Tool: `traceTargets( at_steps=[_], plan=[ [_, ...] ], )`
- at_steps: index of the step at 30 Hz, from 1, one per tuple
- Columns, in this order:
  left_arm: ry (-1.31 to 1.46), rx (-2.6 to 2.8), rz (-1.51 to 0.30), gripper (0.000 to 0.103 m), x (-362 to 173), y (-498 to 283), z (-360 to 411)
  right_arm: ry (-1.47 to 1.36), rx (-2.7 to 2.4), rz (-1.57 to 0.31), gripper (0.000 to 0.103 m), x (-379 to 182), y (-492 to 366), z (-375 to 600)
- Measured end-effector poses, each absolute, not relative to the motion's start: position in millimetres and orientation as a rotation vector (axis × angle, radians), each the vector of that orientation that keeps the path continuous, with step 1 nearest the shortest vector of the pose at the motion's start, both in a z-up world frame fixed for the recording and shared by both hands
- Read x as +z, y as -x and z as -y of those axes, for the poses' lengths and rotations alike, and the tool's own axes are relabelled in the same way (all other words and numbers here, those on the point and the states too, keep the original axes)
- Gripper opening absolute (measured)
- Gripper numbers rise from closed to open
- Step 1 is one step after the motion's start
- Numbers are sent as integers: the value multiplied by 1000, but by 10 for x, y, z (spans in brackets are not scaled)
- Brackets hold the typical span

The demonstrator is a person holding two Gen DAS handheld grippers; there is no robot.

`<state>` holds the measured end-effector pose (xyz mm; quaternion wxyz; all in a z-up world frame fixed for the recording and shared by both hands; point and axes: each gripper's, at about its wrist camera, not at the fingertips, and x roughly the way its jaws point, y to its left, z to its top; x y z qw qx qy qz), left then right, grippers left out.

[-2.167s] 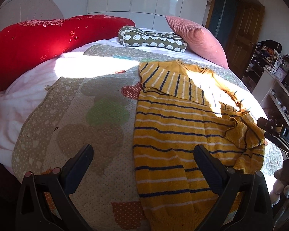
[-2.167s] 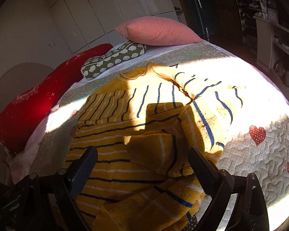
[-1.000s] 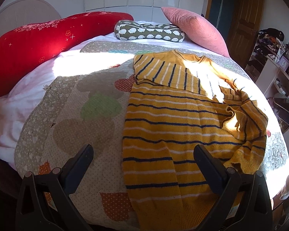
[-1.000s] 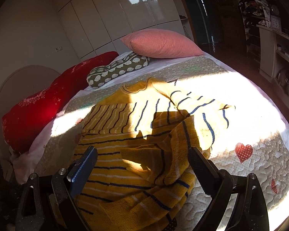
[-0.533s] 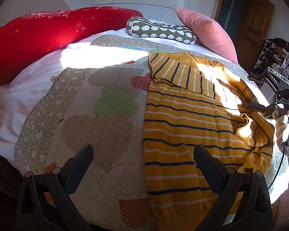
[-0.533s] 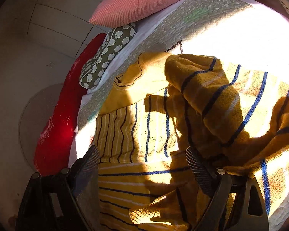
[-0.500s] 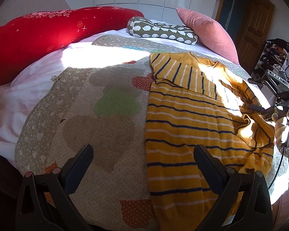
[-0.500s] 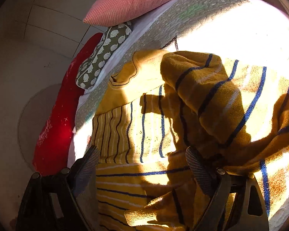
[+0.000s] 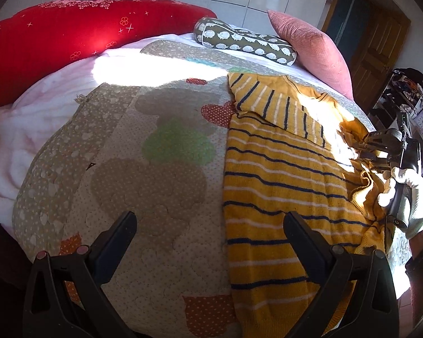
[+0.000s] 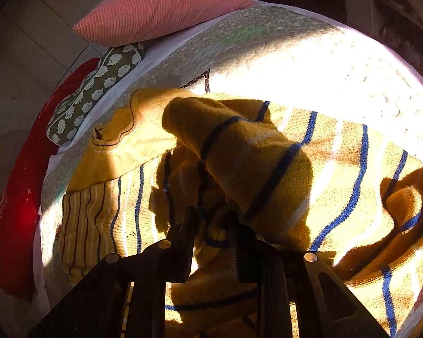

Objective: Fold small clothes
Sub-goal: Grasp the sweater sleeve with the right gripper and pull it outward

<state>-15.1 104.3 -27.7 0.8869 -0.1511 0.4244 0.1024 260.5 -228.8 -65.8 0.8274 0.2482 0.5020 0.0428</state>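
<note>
Three white letters "DAS" on right gripper (image 9: 365, 148)

Two downward wrist views, shared sweater (image 9: 282, 174)

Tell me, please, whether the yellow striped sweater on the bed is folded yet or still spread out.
Mostly spread: the sweater lies flat on the quilt, one sleeve across the chest, the other bunched where the closing right gripper pinches it.

Both grippers are black plastic, each with two broad ribbed fingers (image 9: 118, 233) and round silver screws at the joints. A white knit glove (image 9: 414, 197) covers the person's right hand (image 9: 409, 200).
</note>
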Motion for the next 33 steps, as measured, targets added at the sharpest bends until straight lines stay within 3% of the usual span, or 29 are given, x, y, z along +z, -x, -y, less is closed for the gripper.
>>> traceTargets(
  at_steps=[4, 11, 21, 24, 26, 29, 33],
  plan=[
    [361, 248, -866, 103, -292, 216, -1288, -469, 185, -1000, 14, -317, -2443, 2030],
    [445, 323, -832, 103, -289, 448, -1732, -235, 549, -946, 14, 319, -2181, 525],
    [504, 452, -827, 103, -366, 849, -2229, -118, 972, -1140, 14, -19, -1596, -1741],
    [512, 479, -832, 103, -392, 920, -2312, -89, 1061, -1214, 18, -171, -1481, -2216],
    [517, 488, -835, 103, -404, 958, -2349, -60, 1067, -1249, 32, -253, -1422, -2381],
    [516, 493, -834, 103, -397, 995, -2351, -54, 1083, -1240, 44, -219, -1354, -2298],
    [510, 453, -840, 103, -377, 952, -2243, -19, 1059, -1150, 48, 23, -1294, -1737]
  ],
)
